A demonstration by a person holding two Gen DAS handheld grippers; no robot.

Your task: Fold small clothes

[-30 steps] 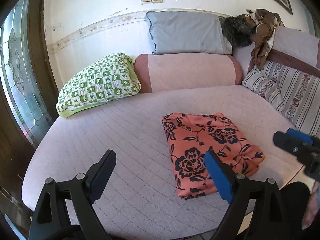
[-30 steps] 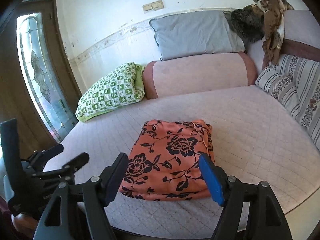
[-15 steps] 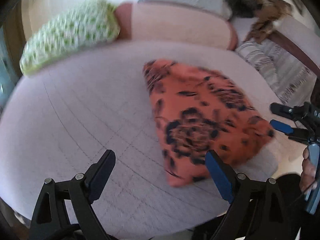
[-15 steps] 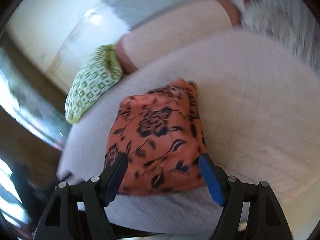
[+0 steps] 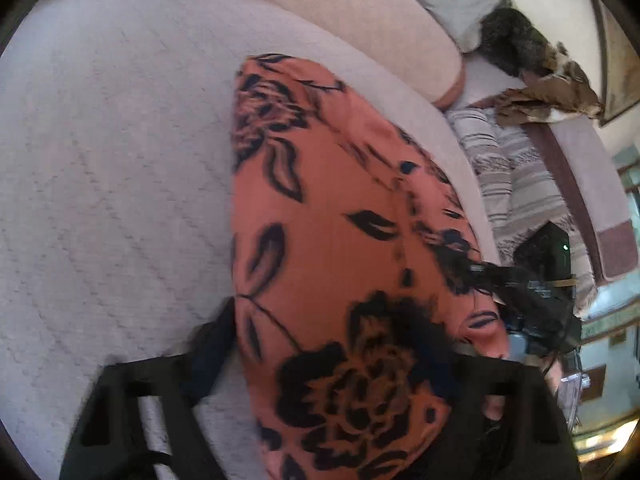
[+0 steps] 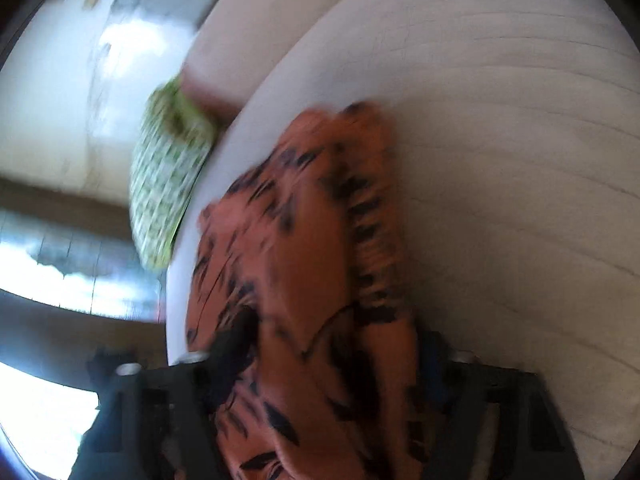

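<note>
Left wrist view: the left gripper (image 5: 326,344) straddles the near end of the folded orange floral garment (image 5: 344,240), which lies on the quilted mattress (image 5: 112,168) near its front edge. Its jaws have just been closing, with the cloth between them; blur hides whether the pads press it. The right gripper (image 5: 516,312) shows at the garment's right side. A pink bolster (image 5: 360,12) and a striped cushion (image 5: 516,176) line the far and right edges.

Right wrist view, heavily blurred: the right gripper (image 6: 328,356) is set over the same garment (image 6: 304,264), jaws half-narrowed and just closing, cloth between them; contact cannot be told. A green checked pillow (image 6: 168,184) lies at the mattress's (image 6: 500,140) far left corner.
</note>
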